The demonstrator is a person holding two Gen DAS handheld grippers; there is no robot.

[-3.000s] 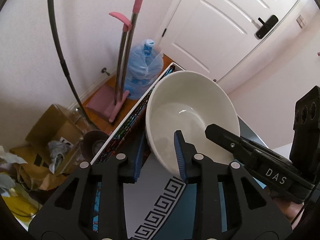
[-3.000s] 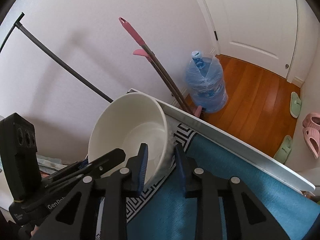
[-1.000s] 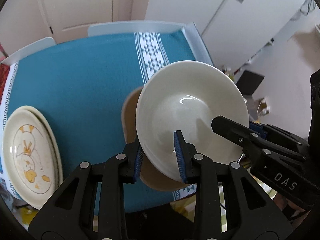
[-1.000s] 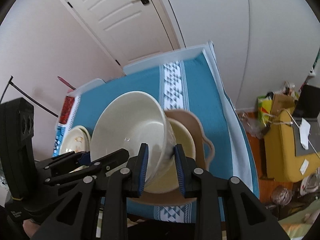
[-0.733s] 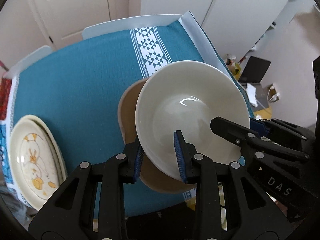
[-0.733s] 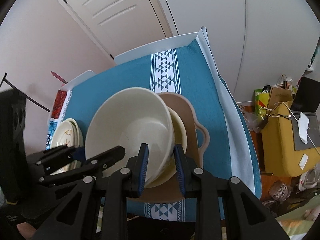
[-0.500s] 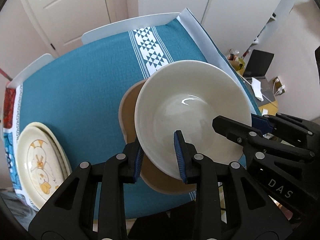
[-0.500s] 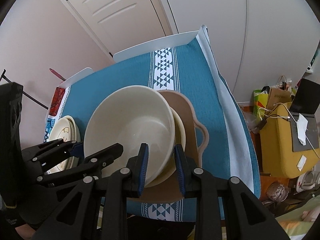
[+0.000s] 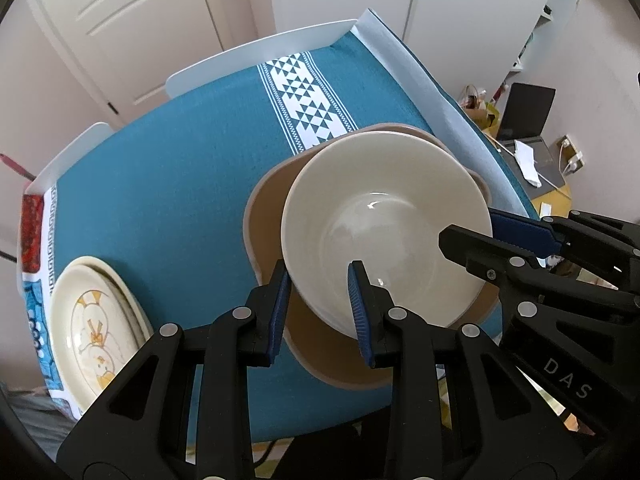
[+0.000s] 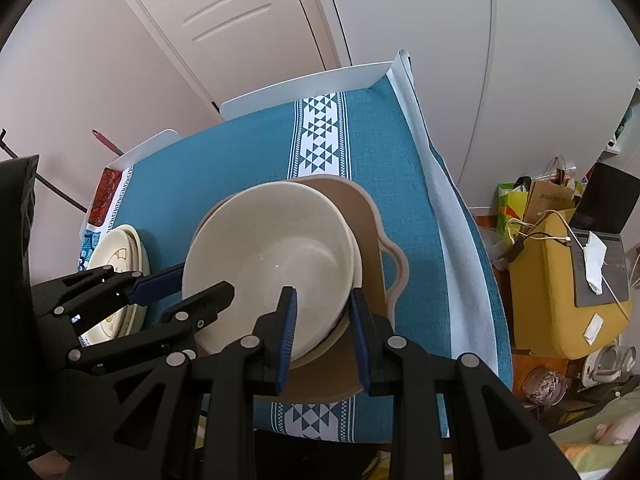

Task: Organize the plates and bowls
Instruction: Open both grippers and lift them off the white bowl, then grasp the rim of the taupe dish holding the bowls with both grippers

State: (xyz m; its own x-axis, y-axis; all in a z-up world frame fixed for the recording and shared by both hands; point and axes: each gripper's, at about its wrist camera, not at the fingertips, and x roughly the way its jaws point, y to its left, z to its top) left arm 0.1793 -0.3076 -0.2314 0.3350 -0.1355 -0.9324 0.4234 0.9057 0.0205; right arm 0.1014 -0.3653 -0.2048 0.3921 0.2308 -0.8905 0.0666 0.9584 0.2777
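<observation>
Presently we find the cream bowl (image 9: 386, 224) gripped at its rim from two sides. The left tongs (image 9: 318, 310) are clenched on the near rim in the left wrist view, one blue pad outside the wall and one inside. The right tongs (image 10: 322, 330) likewise clamp the rim at the opposite side, and each pair shows in the other's camera.

We note the bowl sits low over a second cream dish (image 10: 356, 280), whose edge shows just beneath it in the right wrist view; whether the two touch we cannot tell. Both lie over a tan handled plate (image 10: 374, 240) that rests on the bench (image 9: 168, 168), which is covered by a teal cloth with a white triangle-patterned band (image 9: 304, 104).

At the left end of the bench we record a stack of cream plates (image 9: 94, 330) with a cartoon print, well apart from the bowl.
</observation>
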